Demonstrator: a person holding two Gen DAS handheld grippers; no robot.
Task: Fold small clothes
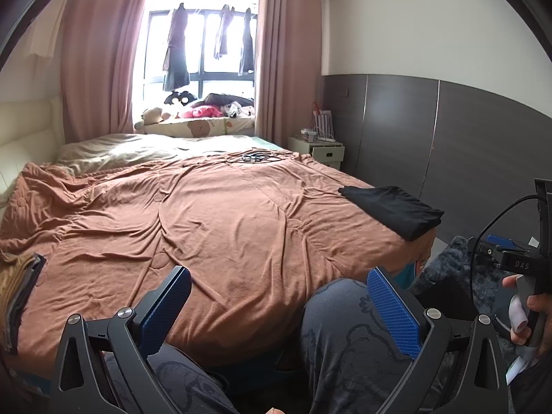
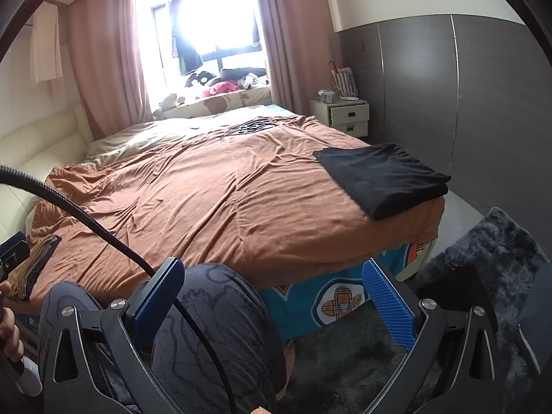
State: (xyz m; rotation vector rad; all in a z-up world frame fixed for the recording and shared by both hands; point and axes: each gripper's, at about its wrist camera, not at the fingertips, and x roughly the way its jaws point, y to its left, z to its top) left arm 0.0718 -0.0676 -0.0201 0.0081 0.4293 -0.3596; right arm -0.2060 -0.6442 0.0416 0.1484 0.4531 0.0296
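Observation:
A black garment [image 1: 393, 210] [image 2: 383, 177] lies folded flat on the bed's near right corner, on the rust-brown blanket [image 1: 207, 214] [image 2: 207, 193]. A pile of tan and grey clothes [image 1: 17, 293] [image 2: 32, 265] sits at the blanket's near left edge. My left gripper [image 1: 279, 286] is open and holds nothing; it hangs low over the person's knees, short of the bed. My right gripper [image 2: 272, 277] is open too, held over a knee [image 2: 220, 310] at the bed's foot, well back from the black garment.
A person's legs in grey printed trousers [image 1: 345, 338] lie under both grippers. A black cable [image 2: 86, 217] crosses the right wrist view. A dark shaggy rug [image 2: 493, 258] covers the floor on the right. A white nightstand [image 2: 348, 117] stands by the grey wall. Cables [image 1: 255, 157] lie on the far blanket.

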